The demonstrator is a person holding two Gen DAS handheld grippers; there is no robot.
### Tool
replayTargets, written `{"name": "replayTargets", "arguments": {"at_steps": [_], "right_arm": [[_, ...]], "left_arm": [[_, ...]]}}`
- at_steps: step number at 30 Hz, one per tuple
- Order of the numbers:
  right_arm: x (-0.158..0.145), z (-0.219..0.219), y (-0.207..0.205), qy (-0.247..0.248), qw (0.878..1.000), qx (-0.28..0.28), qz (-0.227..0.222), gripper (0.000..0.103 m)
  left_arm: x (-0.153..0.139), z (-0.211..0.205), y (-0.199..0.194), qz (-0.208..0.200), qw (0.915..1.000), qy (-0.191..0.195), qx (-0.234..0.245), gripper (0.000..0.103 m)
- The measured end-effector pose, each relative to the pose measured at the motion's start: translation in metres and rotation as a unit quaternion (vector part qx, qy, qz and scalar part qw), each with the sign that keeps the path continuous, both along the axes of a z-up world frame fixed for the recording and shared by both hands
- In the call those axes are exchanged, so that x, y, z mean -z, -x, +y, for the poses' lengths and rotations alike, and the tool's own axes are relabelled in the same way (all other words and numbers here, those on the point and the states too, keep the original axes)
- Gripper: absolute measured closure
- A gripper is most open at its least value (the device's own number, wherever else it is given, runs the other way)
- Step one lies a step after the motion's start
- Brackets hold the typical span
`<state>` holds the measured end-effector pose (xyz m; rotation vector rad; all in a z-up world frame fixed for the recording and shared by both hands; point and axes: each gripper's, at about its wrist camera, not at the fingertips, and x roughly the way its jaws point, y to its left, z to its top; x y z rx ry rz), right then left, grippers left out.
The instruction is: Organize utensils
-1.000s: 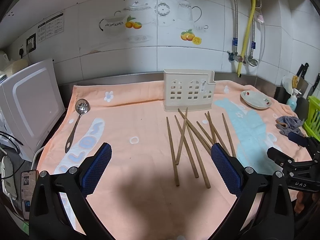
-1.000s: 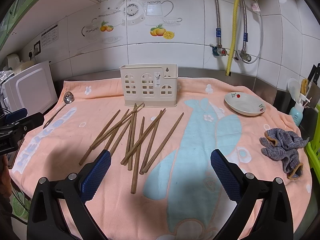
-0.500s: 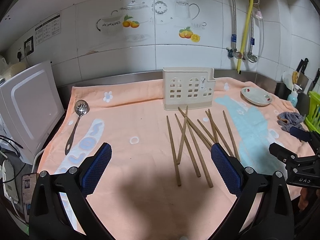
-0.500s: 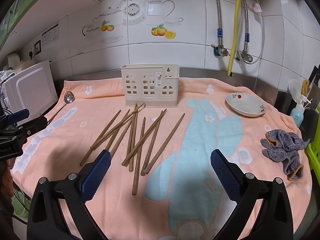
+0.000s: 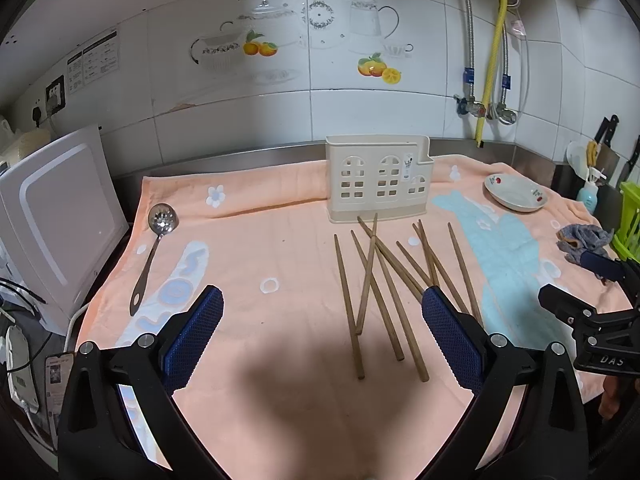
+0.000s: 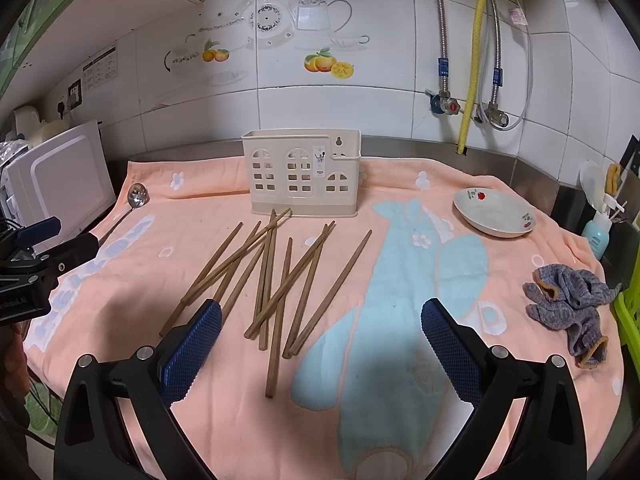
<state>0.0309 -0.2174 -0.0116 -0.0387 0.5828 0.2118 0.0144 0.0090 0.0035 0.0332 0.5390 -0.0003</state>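
Several brown wooden chopsticks (image 5: 384,280) (image 6: 276,276) lie scattered and crossed on the peach towel (image 5: 280,248) (image 6: 400,184), in front of a cream plastic utensil holder (image 5: 378,178) (image 6: 302,172) with window cut-outs that stands upright near the wall. A metal slotted spoon (image 5: 154,248) (image 6: 134,202) lies on the towel's left side. My left gripper (image 5: 320,336) hovers open over the towel's near edge, nothing between its blue pads. My right gripper (image 6: 320,344) is open too, just short of the chopsticks' near ends. Each gripper shows at the edge of the other's view.
A white dish (image 5: 516,196) (image 6: 494,214) sits at the back right and a grey cloth (image 6: 568,300) (image 5: 582,240) at the right edge. A white appliance (image 5: 52,216) stands left of the towel. Pipes and valves (image 6: 468,104) run down the tiled wall; a green rack (image 5: 630,220) is far right.
Both cameras have drifted slightly; the scene sits a little lower in the left wrist view. Nothing on the towel has moved and both grippers stay open.
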Motion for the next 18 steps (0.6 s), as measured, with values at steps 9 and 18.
{"name": "replayTargets", "arguments": {"at_steps": [9,18], "right_arm": [[-0.0028,0.0015,-0.0042,0.0,1.0,0.0,-0.001,0.006],[-0.0047,0.002,-0.0051,0.001,1.0,0.0,-0.003,0.006]], "left_arm": [[-0.0043,0.0008,-0.0004,-0.009,0.9999,0.005,-0.003,0.005],[-0.0068,0.0015,0.0013,-0.013,0.9999,0.006,-0.003,0.005]]}}
